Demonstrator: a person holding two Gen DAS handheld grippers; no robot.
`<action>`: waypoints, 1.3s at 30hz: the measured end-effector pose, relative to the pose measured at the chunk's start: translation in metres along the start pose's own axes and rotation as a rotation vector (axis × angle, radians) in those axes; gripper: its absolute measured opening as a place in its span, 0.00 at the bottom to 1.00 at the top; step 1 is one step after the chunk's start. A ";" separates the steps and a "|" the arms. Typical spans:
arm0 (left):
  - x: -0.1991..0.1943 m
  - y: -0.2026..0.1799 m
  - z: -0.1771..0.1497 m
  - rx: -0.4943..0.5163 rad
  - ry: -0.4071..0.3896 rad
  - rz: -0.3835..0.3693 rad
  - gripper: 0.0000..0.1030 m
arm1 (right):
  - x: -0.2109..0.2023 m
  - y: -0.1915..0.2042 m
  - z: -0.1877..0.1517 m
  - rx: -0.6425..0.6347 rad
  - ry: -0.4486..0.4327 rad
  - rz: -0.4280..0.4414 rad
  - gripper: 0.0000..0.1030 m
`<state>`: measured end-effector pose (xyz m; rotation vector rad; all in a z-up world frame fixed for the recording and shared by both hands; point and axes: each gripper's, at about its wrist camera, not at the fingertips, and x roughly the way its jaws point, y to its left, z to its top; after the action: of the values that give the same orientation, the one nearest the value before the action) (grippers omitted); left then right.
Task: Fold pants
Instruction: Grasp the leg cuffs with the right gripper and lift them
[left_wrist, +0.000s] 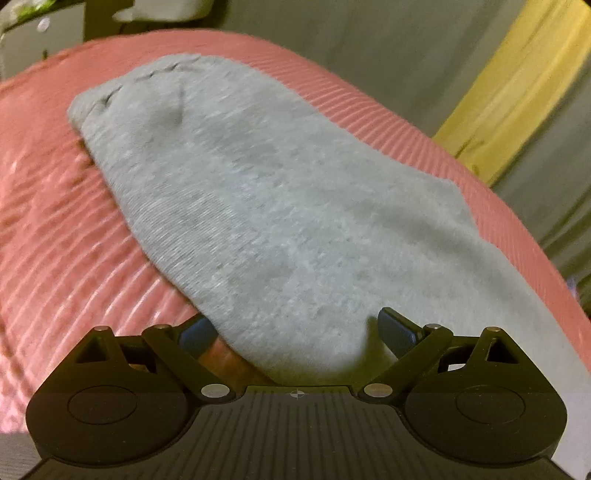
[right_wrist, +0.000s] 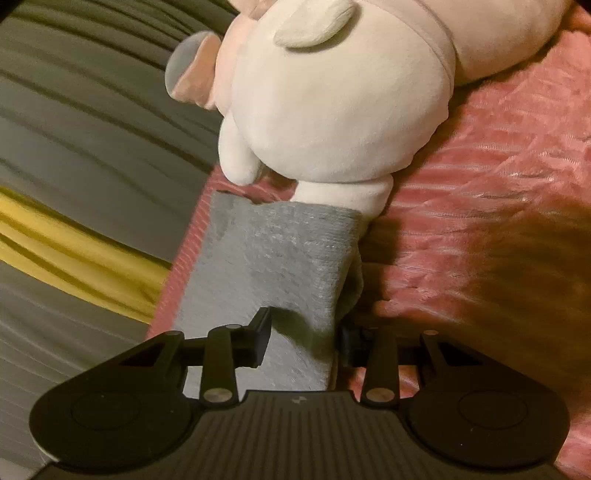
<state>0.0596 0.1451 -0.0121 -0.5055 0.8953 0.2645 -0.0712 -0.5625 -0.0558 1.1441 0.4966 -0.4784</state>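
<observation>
The grey knit pants (left_wrist: 266, 206) lie lengthwise on a pink ribbed blanket (left_wrist: 48, 229). In the left wrist view my left gripper (left_wrist: 295, 332) has its jaws wide apart, with the near end of the cloth lying between the blue pads (left_wrist: 395, 326). In the right wrist view the grey pants (right_wrist: 273, 258) run from a plush toy toward me. My right gripper (right_wrist: 304, 338) has its jaws on either side of a raised fold of the cloth, with a gap still showing.
A white and pink plush toy (right_wrist: 332, 92) rests on the pink blanket (right_wrist: 480, 184) just beyond the pants. Grey bedding with a yellow stripe (right_wrist: 74, 240) lies beside the blanket's edge, also in the left wrist view (left_wrist: 517, 85).
</observation>
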 end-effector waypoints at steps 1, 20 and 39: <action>0.003 0.003 0.001 -0.018 0.011 0.002 0.94 | 0.002 -0.002 0.001 0.013 0.004 0.004 0.36; 0.008 0.002 0.002 -0.018 0.019 0.034 0.95 | 0.015 -0.022 0.001 0.117 0.016 0.103 0.27; 0.009 0.004 0.002 -0.017 0.024 0.035 0.96 | 0.014 -0.012 0.002 0.069 0.019 0.106 0.17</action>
<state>0.0650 0.1497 -0.0194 -0.5099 0.9267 0.2984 -0.0668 -0.5699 -0.0722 1.2354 0.4366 -0.3952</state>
